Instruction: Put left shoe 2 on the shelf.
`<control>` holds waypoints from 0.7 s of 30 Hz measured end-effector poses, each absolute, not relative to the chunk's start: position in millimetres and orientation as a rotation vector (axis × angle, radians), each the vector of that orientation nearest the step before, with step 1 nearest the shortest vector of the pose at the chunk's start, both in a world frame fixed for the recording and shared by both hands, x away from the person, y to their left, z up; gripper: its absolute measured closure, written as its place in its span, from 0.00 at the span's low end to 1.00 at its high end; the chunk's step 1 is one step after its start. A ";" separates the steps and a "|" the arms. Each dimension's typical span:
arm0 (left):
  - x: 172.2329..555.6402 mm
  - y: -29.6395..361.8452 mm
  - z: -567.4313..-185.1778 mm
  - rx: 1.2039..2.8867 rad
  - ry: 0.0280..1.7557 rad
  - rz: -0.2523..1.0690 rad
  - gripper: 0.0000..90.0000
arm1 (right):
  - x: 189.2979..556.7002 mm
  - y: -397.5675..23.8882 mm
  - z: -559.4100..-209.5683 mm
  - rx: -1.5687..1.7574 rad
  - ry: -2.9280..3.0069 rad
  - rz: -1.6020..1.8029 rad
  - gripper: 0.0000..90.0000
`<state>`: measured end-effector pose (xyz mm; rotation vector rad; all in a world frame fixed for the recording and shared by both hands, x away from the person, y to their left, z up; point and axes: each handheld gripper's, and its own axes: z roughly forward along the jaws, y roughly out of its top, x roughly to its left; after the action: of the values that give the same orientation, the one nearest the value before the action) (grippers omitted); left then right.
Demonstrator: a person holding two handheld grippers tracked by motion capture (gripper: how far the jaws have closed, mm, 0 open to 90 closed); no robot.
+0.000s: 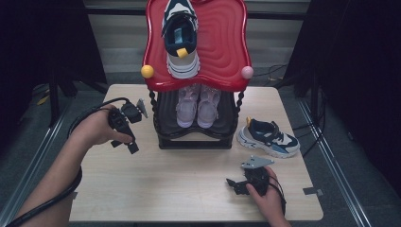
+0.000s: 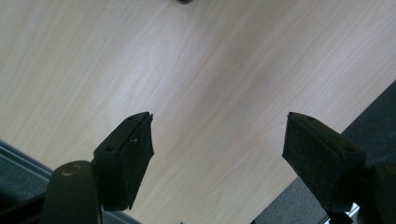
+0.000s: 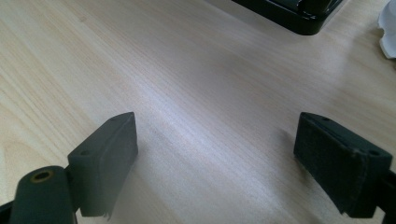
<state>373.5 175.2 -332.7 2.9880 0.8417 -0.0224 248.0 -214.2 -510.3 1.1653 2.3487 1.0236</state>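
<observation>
While right gripper (image 1: 232,184) gapes, sneaker (image 1: 267,137) lies well beyond.

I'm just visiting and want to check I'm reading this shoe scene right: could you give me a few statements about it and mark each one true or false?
1. One navy and white sneaker sits on the red top shelf. True.
2. The pink pair lies on the table. False: it sits on the rack's lower shelf.
3. The left gripper holds a shoe. False: its jaws are open and empty.
4. A second sneaker lies on the table beside the rack. True.
5. The right gripper is open over bare wood. True.
</observation>
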 end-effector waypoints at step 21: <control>366.5 178.7 -407.6 2.930 0.906 -0.066 0.27 | 247.9 -214.3 -510.4 1.164 2.352 1.020 0.15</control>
<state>366.5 178.7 -407.6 2.9297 0.9056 -0.0660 247.9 -214.3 -510.4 1.1639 2.3517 1.0199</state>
